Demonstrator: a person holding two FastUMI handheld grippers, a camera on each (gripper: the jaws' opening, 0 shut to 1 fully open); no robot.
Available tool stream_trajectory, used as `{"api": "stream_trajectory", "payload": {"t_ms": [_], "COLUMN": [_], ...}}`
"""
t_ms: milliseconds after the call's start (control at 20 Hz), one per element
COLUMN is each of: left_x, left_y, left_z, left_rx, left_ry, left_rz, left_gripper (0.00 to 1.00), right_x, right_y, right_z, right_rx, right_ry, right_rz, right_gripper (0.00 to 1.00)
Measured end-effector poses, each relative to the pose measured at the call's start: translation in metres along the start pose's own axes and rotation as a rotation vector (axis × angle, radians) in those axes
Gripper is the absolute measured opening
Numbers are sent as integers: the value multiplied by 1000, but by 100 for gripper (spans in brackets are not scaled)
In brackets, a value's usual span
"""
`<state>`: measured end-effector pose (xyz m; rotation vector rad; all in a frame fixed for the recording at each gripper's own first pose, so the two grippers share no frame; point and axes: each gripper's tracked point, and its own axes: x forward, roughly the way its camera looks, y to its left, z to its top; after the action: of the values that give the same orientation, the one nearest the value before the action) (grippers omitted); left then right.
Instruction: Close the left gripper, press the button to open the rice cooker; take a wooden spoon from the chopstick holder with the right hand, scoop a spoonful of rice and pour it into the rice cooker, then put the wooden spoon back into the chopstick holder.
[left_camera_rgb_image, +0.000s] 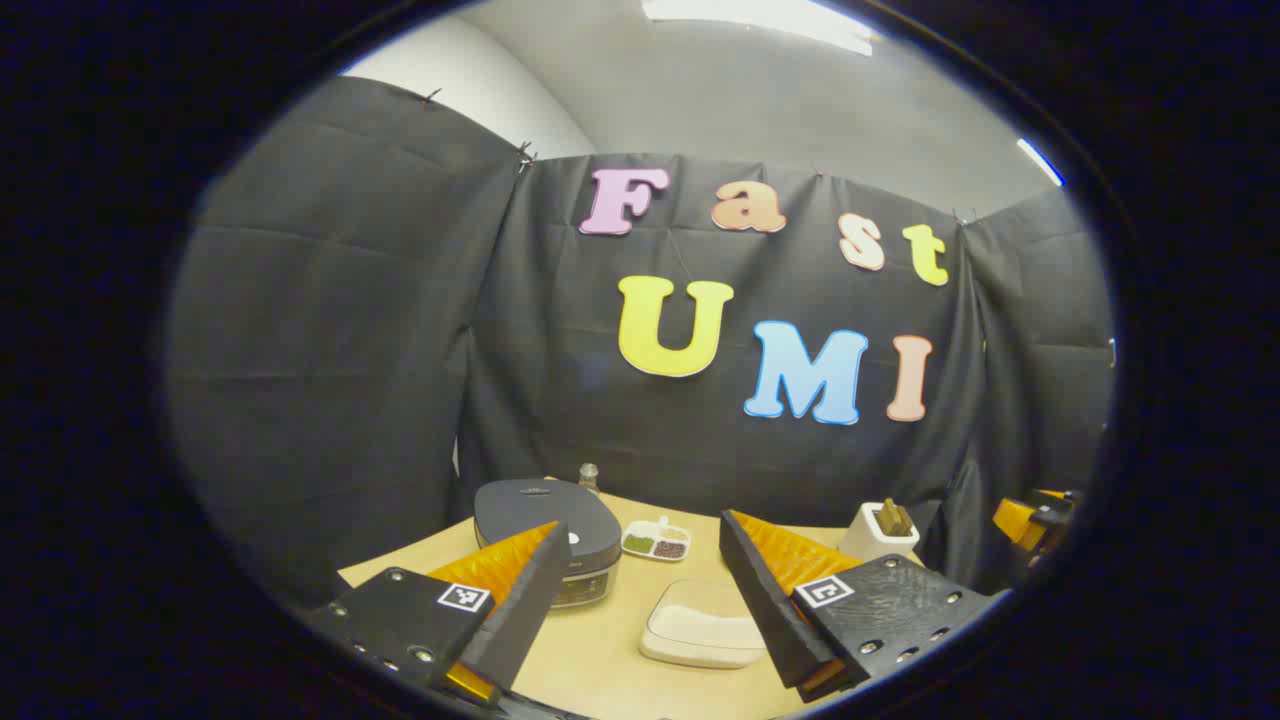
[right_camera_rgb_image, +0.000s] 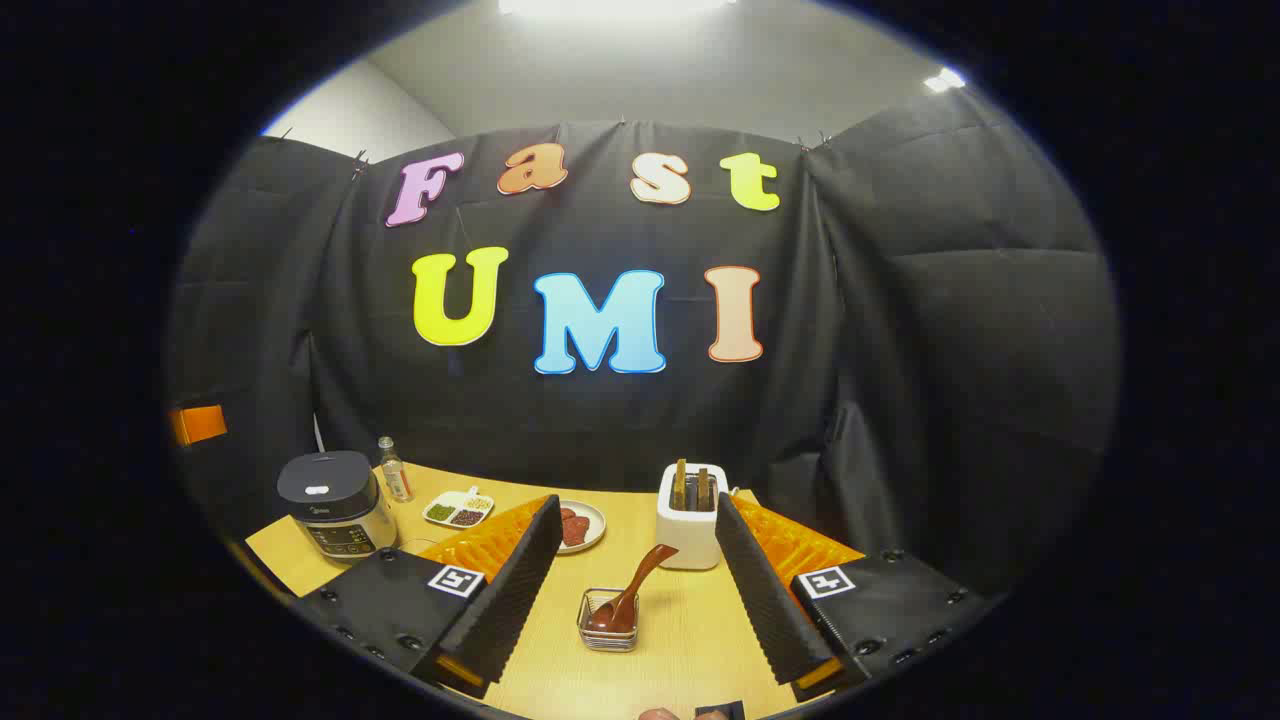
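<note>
The dark-lidded rice cooker (left_camera_rgb_image: 545, 525) stands shut on the wooden table, just beyond my left gripper's left finger. My left gripper (left_camera_rgb_image: 642, 530) is open and holds nothing. A shallow white tray of rice (left_camera_rgb_image: 700, 625) lies between its fingers, lower down. In the right gripper view the cooker (right_camera_rgb_image: 335, 505) is at the far left. A wooden spoon (right_camera_rgb_image: 632, 590) leans in a small wire holder (right_camera_rgb_image: 608, 625), bowl down, between the fingers of my right gripper (right_camera_rgb_image: 635, 512). That gripper is open, short of the spoon.
A divided dish of beans (left_camera_rgb_image: 656, 540) sits behind the rice tray. A small bottle (right_camera_rgb_image: 396, 482), a plate with red pieces (right_camera_rgb_image: 582, 525) and a white slotted box (right_camera_rgb_image: 690, 515) with brown pieces stand at the back. The table's front edge (right_camera_rgb_image: 300, 575) is near.
</note>
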<state>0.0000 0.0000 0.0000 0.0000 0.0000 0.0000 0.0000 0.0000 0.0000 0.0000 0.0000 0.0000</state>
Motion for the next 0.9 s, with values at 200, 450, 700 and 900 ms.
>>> {"api": "stream_trajectory", "payload": {"t_ms": [200, 450, 700, 900], "left_x": [19, 26, 37, 44], "left_y": [0, -10, 1, 14], "left_z": [4, -5, -24, -33], "left_rx": [149, 131, 124, 125], "left_ry": [14, 26, 42, 57], "left_rz": [-100, -210, -283, -326], "left_gripper": [94, 96, 95, 97], "right_x": [-3, -10, -22, -26], "right_y": [3, 31, 45, 55], "right_z": [-3, -6, -3, -18], "right_rx": [6, 35, 44, 53], "right_ry": [4, 22, -21, 0], "right_rz": [-59, -104, -149, -183], "right_gripper": [98, 98, 98, 98]}}
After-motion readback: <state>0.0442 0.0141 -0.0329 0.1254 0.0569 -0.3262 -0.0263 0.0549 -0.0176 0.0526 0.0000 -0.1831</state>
